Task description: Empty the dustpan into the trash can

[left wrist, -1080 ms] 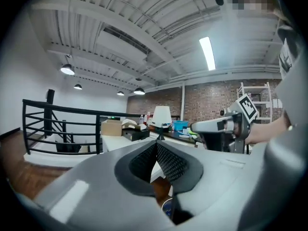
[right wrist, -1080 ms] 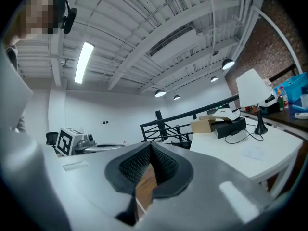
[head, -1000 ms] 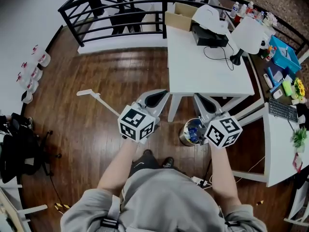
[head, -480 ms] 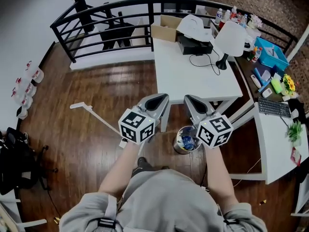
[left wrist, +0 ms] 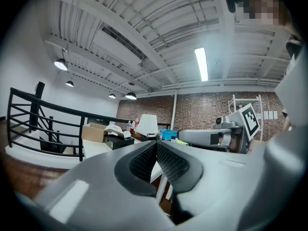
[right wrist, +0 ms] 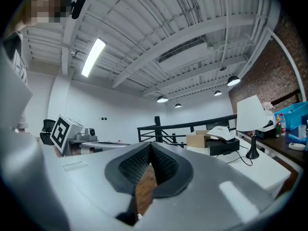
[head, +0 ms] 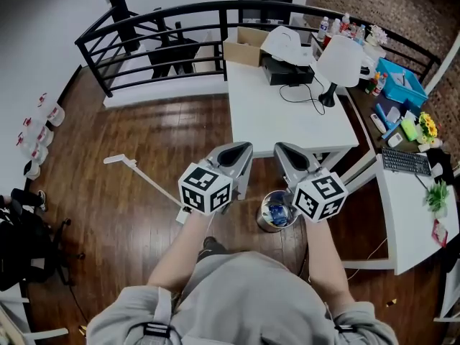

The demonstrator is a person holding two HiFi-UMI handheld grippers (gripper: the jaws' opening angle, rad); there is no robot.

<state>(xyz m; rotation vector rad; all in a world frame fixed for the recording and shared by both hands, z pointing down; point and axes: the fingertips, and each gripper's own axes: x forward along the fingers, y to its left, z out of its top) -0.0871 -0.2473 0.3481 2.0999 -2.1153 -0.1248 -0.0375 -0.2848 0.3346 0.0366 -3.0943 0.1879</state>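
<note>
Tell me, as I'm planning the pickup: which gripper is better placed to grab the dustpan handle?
Left. The left gripper is nearer the dustpan handle, which lies on its side; the right gripper hovers over the trash can.

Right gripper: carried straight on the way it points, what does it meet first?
Probably nothing close: the right gripper seems to sit above the white table, so the black railing looks first in line. Depth is unclear.

table (head: 287, 117): white, at one o'clock
lamp (head: 338, 62): white shade, standing at the table's right edge
cardboard box (head: 241, 49): open, at twelve o'clock
railing (head: 172, 16): black, curving from ten to two o'clock
keyboard (head: 405, 162): on a second desk at three o'clock
floor (head: 108, 221): dark wood planks
</note>
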